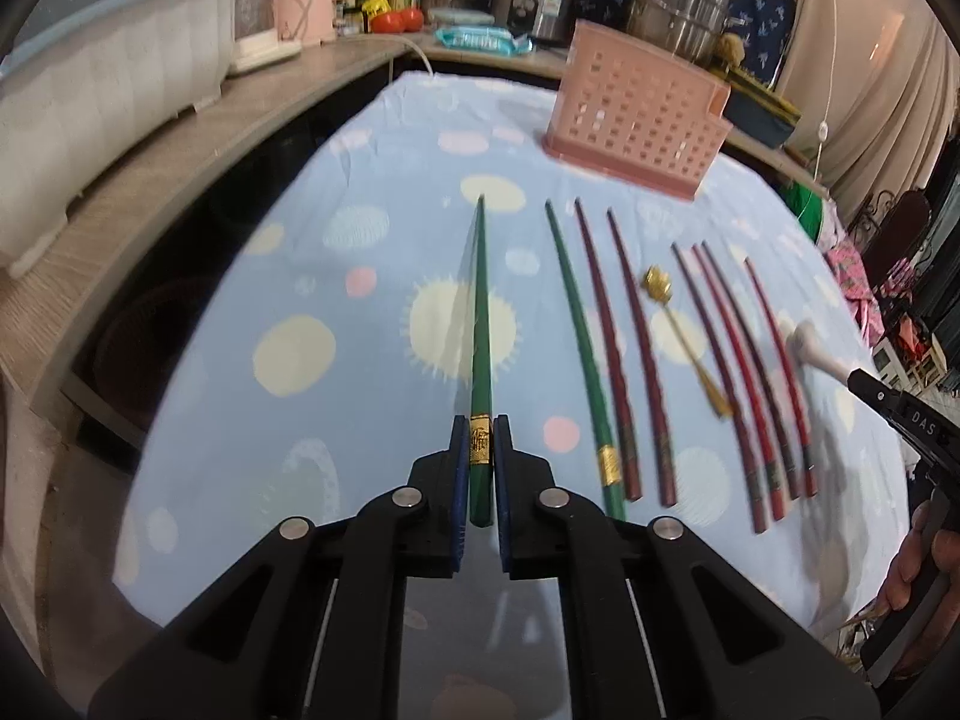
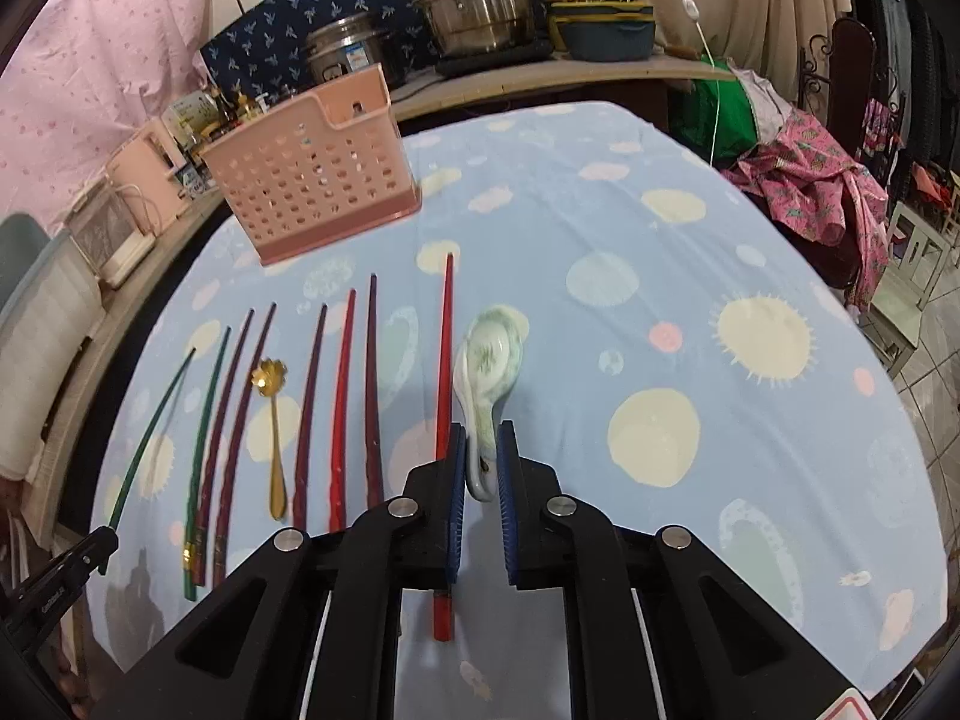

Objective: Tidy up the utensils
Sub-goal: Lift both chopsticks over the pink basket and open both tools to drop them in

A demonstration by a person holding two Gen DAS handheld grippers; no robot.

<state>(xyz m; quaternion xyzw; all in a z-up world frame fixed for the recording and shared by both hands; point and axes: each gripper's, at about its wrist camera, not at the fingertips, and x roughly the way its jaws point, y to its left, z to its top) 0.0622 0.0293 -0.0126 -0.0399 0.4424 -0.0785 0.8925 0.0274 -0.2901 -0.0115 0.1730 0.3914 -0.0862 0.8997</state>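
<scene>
Left wrist view
- Left hand-held gripper (image 1: 480, 447): closed on a green chopstick (image 1: 480, 348) at its gold band; the stick points away toward the basket, its shadow on the cloth beside it.
- Second green chopstick (image 1: 579, 354): flat on the tabletop (image 1: 360, 228), just right of the held one.
- Dark red chopsticks (image 1: 636, 348): laid in a row to the right, roughly parallel.
- Gold spoon (image 1: 690, 342): between the red sticks, bowl end away.
- Pink basket (image 1: 636, 114): upright at the far side of the spotted blue cloth.
- Right hand-held gripper (image 1: 900, 414): at the right edge, a white spoon handle at its tip.

Right wrist view
- Right hand-held gripper (image 2: 480, 462): narrowed onto the handle of a white spoon (image 2: 489, 360), pads against both sides.
- Red chopstick (image 2: 445, 372): just left of the spoon, passing under the left finger.
- Pink basket (image 2: 312, 180): far left, beyond the stick tips.
- Left hand-held gripper (image 2: 90, 552): lower left, gripping the green chopstick (image 2: 150, 432).
</scene>
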